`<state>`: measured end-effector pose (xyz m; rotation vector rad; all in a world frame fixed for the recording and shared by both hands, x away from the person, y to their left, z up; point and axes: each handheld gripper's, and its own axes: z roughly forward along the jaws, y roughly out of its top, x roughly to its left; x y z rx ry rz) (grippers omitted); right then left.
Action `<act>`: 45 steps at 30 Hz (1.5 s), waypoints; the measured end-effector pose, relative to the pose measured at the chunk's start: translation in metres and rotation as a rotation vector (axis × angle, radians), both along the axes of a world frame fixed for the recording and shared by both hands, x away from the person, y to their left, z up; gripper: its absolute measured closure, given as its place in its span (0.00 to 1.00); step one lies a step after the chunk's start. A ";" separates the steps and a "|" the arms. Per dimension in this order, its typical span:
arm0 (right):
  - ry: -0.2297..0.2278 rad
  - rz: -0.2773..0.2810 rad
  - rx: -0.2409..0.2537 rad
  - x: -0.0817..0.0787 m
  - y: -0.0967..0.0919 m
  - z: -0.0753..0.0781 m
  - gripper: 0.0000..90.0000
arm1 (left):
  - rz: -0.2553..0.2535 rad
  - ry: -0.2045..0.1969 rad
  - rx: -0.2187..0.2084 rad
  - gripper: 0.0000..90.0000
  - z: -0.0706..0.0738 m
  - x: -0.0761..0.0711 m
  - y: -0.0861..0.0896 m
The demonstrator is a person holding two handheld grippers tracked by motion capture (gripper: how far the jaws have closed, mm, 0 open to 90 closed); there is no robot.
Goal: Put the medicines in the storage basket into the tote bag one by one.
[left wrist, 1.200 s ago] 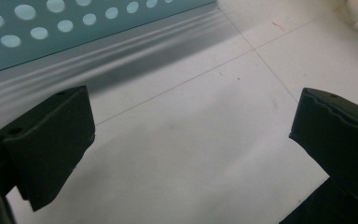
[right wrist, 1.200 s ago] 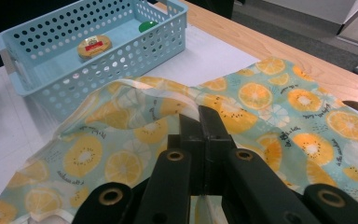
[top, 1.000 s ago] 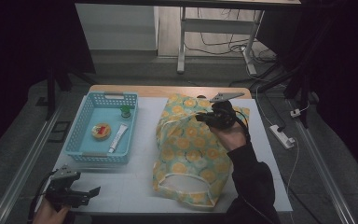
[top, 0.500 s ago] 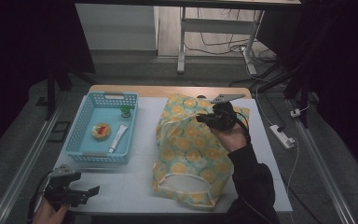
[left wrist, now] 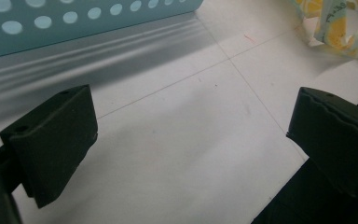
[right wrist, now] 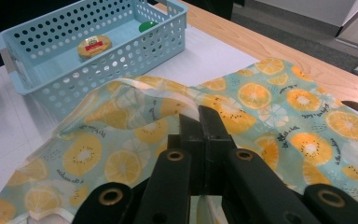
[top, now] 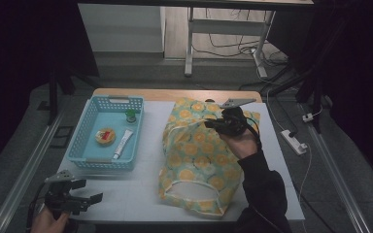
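A cloth bag [top: 194, 155] printed with orange and lemon slices lies on the white table, its opening toward the front edge. My right gripper [top: 209, 124] rests on its upper part, shut on a raised fold of the fabric. In the right gripper view the two jaws of the right gripper [right wrist: 199, 116] stand pressed together, with the bag [right wrist: 284, 116] bunched up at their tips. My left gripper [top: 90, 200] hovers low at the front left corner, open with nothing between its jaws. The left gripper [left wrist: 191, 135] frames bare table top, with the bag [left wrist: 335, 28] at the far right.
A light blue perforated basket [top: 109, 99] stands left of the bag and holds a round tin [top: 106, 136], a white tube [top: 122, 144] and a small green-capped item [top: 130, 115]. The basket wall [left wrist: 74, 23] is close ahead of the left gripper. A power strip [top: 294, 141] lies off the right edge.
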<state>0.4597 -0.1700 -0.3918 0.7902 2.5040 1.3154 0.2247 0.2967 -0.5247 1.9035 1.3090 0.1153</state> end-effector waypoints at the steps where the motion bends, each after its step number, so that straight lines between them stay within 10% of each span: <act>1: 0.001 0.001 0.001 0.000 0.000 0.000 1.00 | 0.000 -0.003 0.005 0.02 0.000 0.000 0.000; 30: 0.004 0.003 0.003 -0.001 -0.005 -0.002 1.00 | 0.044 -0.126 0.003 0.00 0.033 0.011 0.009; 45: -0.011 0.004 0.011 -0.001 -0.007 0.001 1.00 | 0.041 -0.112 0.055 0.00 0.046 0.038 0.008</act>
